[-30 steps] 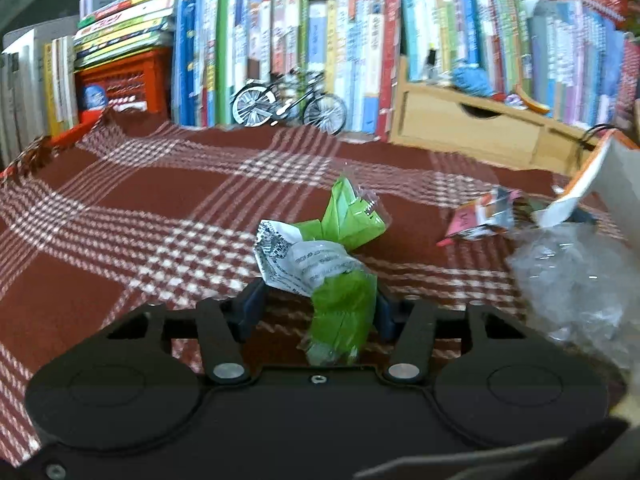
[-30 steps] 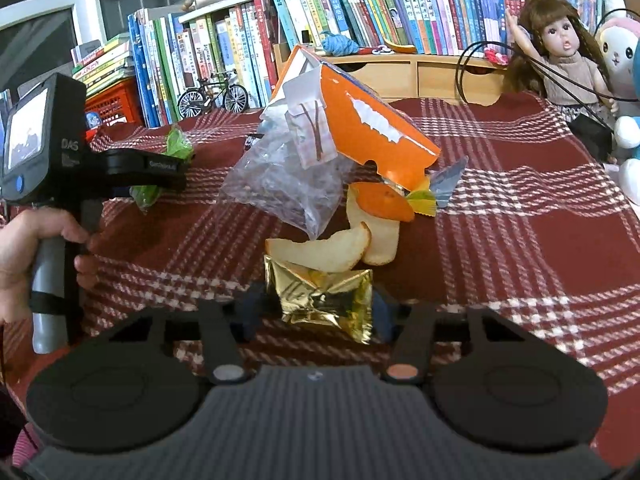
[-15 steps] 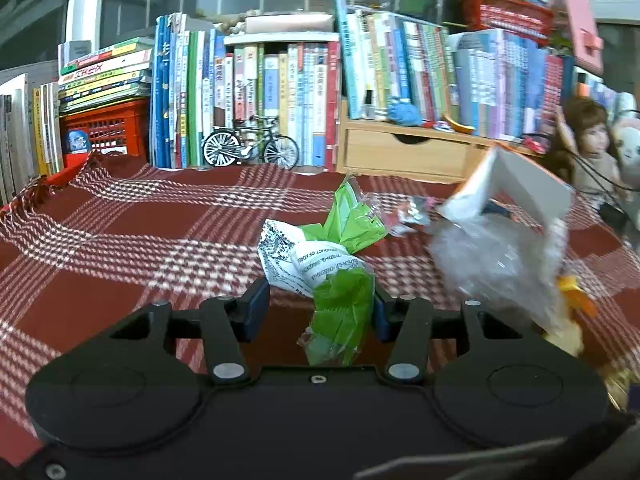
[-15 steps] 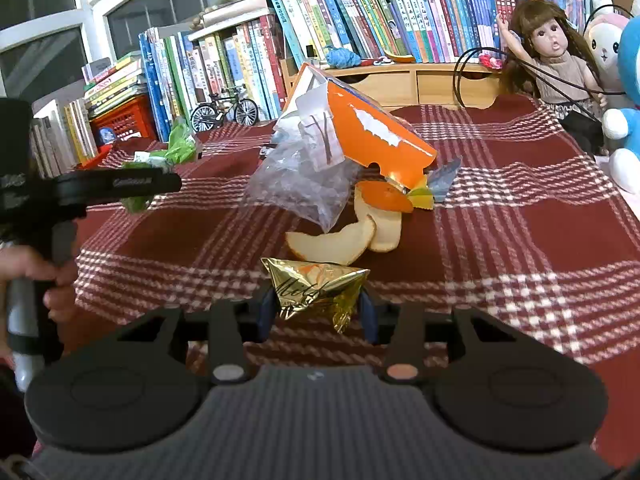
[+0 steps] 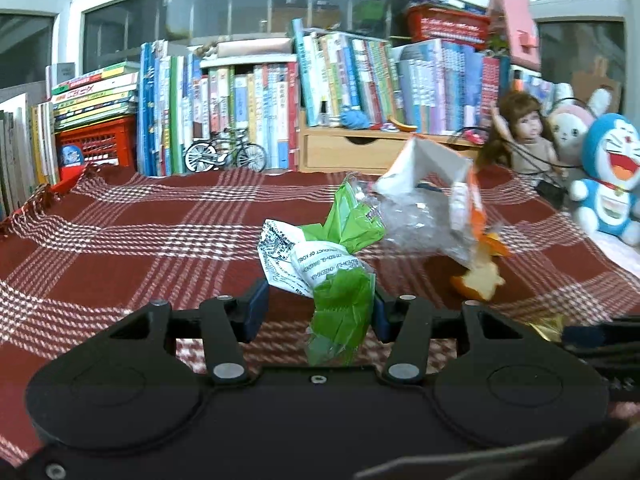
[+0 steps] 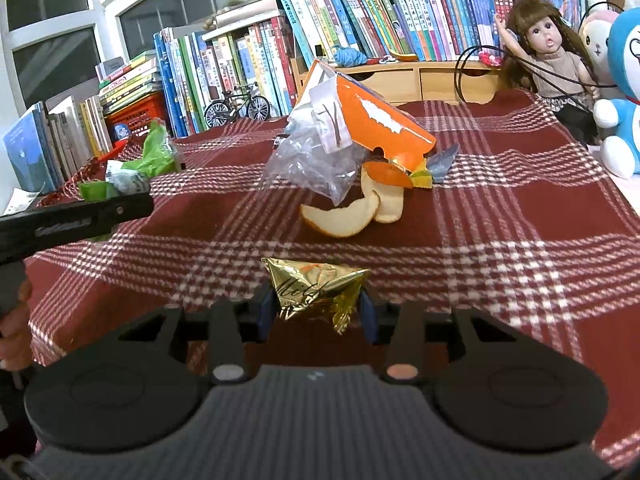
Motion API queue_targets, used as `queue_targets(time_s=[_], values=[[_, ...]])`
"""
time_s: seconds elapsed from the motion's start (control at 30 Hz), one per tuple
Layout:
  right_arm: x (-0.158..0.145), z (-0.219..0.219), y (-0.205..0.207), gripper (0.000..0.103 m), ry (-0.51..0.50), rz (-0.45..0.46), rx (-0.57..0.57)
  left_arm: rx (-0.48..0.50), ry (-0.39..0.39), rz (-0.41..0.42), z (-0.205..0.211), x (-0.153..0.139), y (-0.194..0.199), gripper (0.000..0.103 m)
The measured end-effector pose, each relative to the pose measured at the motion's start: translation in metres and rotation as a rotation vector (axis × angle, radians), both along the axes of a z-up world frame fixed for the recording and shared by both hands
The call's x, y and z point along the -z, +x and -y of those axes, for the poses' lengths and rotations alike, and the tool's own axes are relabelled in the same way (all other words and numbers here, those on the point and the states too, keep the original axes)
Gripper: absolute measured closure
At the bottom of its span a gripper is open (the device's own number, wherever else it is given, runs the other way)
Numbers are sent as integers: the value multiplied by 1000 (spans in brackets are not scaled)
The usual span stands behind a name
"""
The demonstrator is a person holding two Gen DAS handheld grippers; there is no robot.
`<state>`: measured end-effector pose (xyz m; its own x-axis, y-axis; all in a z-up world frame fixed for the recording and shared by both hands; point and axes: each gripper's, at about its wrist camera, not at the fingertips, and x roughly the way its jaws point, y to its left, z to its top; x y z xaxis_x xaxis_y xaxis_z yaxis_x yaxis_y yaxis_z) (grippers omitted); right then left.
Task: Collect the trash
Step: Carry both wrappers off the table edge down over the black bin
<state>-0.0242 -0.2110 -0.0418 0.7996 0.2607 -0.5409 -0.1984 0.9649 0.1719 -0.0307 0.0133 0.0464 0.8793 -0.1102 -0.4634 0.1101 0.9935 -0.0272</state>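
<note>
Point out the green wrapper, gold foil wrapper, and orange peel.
green wrapper (image 5: 340, 300), left wrist view, crumpled green lower half
gold foil wrapper (image 6: 316, 290), right wrist view, printed face
orange peel (image 6: 340, 218), right wrist view, pale inner side

1. This is a lived-in room of a home, used as a study or a child's room.
2. A long row of upright colourful books (image 5: 352, 92) lines the back, before large dark window panes (image 5: 240, 16).
3. A red-and-white plaid woven cloth (image 6: 500, 220) covers the table.
4. Toys stand about: a brown-haired doll in a beige top (image 6: 552, 52), a blue-and-white plush cat (image 5: 612, 176), a small metal model bicycle (image 5: 226, 156).
5. A light wooden drawer box (image 5: 360, 152) and a red plastic crate (image 5: 94, 144) hold more.
</note>
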Motion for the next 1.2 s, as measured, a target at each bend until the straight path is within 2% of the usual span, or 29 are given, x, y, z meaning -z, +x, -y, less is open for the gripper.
queue_targets(time_s=[0.43,0.6,0.73,0.83,0.93,1.03,1.2], values=[[-3,-3,-48,56,18,-19,-55,136,-31,7,15,1,-99,54],[-4,-6,-78,56,33,-40,-110,180,-29,-34,14,6,-134,54],[0,-9,-102,55,33,-69,-163,202,-39,-112,10,14,-162,54],[7,-10,-118,55,46,-105,-206,226,-71,-203,6,21,-178,54],[15,-11,-131,55,32,-129,-242,250,-60,-288,5,33,-186,54],[29,-13,-136,55,21,-173,-272,250,-60,-369,4,51,-186,54],[62,-21,-132,55,-8,-263,-304,256,-90,-555,5,85,-167,54]])
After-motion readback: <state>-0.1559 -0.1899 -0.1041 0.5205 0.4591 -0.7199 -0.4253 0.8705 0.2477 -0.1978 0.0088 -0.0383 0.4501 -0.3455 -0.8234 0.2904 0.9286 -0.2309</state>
